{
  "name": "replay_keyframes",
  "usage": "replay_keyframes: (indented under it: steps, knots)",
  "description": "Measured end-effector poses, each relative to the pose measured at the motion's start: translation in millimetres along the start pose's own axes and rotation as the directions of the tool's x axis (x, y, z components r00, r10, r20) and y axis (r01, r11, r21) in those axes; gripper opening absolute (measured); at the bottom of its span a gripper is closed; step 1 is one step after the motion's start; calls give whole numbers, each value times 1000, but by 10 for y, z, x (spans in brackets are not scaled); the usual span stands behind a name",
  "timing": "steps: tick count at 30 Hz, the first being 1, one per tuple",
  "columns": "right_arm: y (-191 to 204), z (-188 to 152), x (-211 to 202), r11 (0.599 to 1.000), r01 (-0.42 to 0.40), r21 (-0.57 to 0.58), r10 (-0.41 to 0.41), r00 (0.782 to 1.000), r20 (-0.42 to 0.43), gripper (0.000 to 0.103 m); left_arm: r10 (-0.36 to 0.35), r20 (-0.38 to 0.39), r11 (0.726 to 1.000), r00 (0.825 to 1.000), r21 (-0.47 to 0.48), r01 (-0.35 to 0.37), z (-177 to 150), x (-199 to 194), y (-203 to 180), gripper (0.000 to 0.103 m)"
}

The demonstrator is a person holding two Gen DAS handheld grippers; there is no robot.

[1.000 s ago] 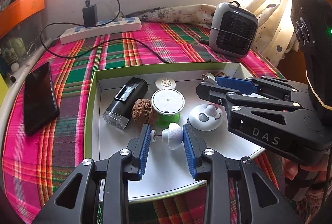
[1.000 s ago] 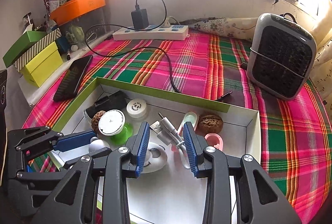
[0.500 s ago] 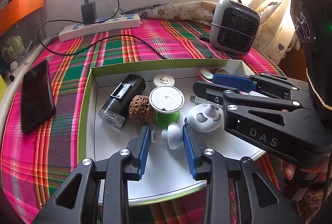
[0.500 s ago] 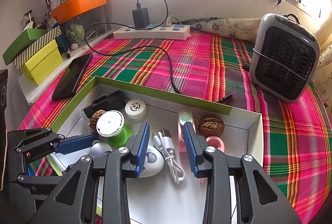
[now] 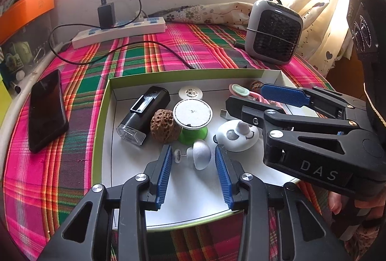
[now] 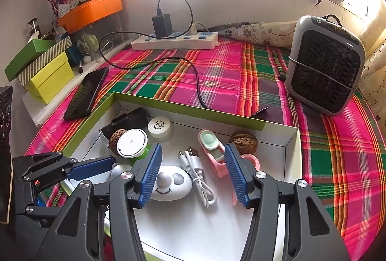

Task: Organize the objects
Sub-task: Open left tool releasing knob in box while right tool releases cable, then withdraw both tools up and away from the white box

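Observation:
A white box lid with green rim (image 5: pixel 101 121) (image 6: pixel 188 109) holds small objects. My left gripper (image 5: pixel 194 157) is open around a white mushroom-shaped knob (image 5: pixel 199 156), not touching it. My right gripper (image 6: pixel 193 164) is open over a white USB cable (image 6: pixel 196 174), which lies loose on the lid floor. Beside it lie a white smiley-face disc (image 6: pixel 168 182) (image 5: pixel 236 135), a pink clip (image 6: pixel 213 147) and a walnut (image 6: pixel 243 139). Further left are a green spool (image 5: pixel 193 118), another walnut (image 5: pixel 164 125), a black flashlight (image 5: pixel 142 113) and a white cap (image 5: pixel 191 93).
A black phone (image 5: pixel 45 109) lies left of the lid on the plaid cloth. A grey heater (image 6: pixel 325 63) stands at the right back. A power strip with charger (image 6: pixel 173 41) and its cable run along the back wall. Coloured boxes (image 6: pixel 43 67) stand at the far left.
My right gripper has opened and let go of the white USB cable, which now lies on the lid floor. The left gripper has opened slightly around the knob.

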State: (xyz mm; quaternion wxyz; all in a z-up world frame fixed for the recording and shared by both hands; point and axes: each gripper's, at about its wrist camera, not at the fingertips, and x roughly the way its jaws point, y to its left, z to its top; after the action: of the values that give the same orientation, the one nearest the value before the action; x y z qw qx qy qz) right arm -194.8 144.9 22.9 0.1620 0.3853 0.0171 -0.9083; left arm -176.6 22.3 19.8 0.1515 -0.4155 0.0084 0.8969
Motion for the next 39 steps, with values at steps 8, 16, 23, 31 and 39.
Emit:
replay_keyframes:
  steps: [8, 16, 23, 31, 39]
  knots:
    - [40, -67, -292, 999, 28, 22, -29, 998, 50, 57, 15, 38, 1000, 999, -12, -15, -53, -252, -78, 39]
    - [65, -201, -634, 996, 68, 55, -72, 995, 75, 58, 58, 85, 998, 995, -13, -57, -190, -562, -167, 39]
    - [116, -424, -892, 995, 69, 73, -75, 993, 91, 58, 105, 126, 994, 987, -10, -104, -376, -793, -261, 39]
    - [197, -791, -911, 992, 114, 53, -116, 993, 31, 58, 122, 71, 992, 990, -51, -118, -709, -770, -293, 39]
    - [265, -1088, -868, 992, 121, 45, -120, 992, -26, 58, 139, 39, 987, 989, -81, -136, -901, -719, -286, 39]
